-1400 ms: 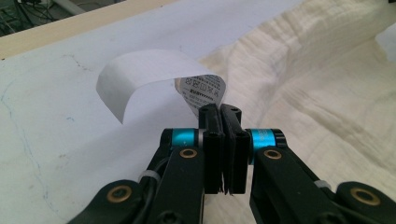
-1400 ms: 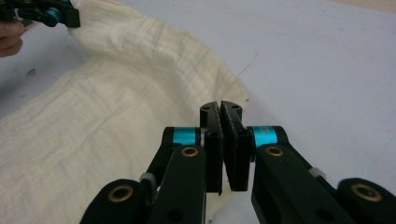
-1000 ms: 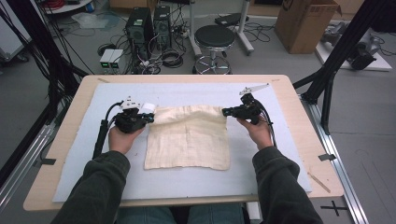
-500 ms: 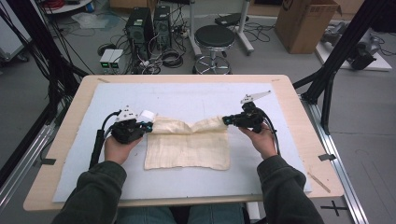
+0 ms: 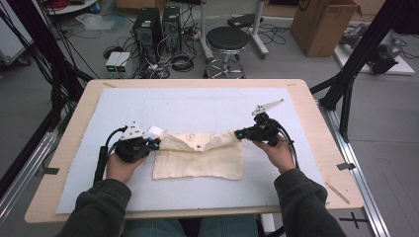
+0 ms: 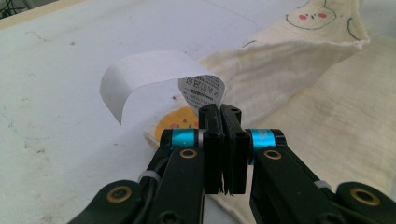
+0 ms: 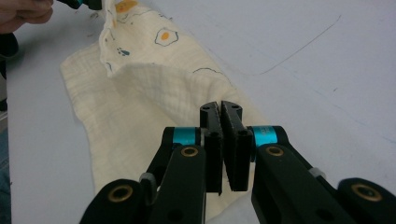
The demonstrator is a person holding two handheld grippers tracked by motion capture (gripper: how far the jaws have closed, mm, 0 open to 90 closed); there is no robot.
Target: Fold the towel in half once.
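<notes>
Cream cloth (image 5: 200, 157) lies on the white mat (image 5: 197, 106) near the table's front edge. Left gripper (image 5: 154, 143) is clenched on the cloth's far left corner beside a white label (image 6: 140, 74); right gripper (image 5: 239, 133) is clenched on the far right corner, both corners raised.

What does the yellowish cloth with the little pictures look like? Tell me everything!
The cloth is cream, soft and crinkly like muslin, printed with fried eggs and a small face. A curled white care label sticks out at one corner. It lies on the white mat near the person. The left gripper and right gripper each pinch a far corner, lifting that edge as a fold over the flat part.
</notes>
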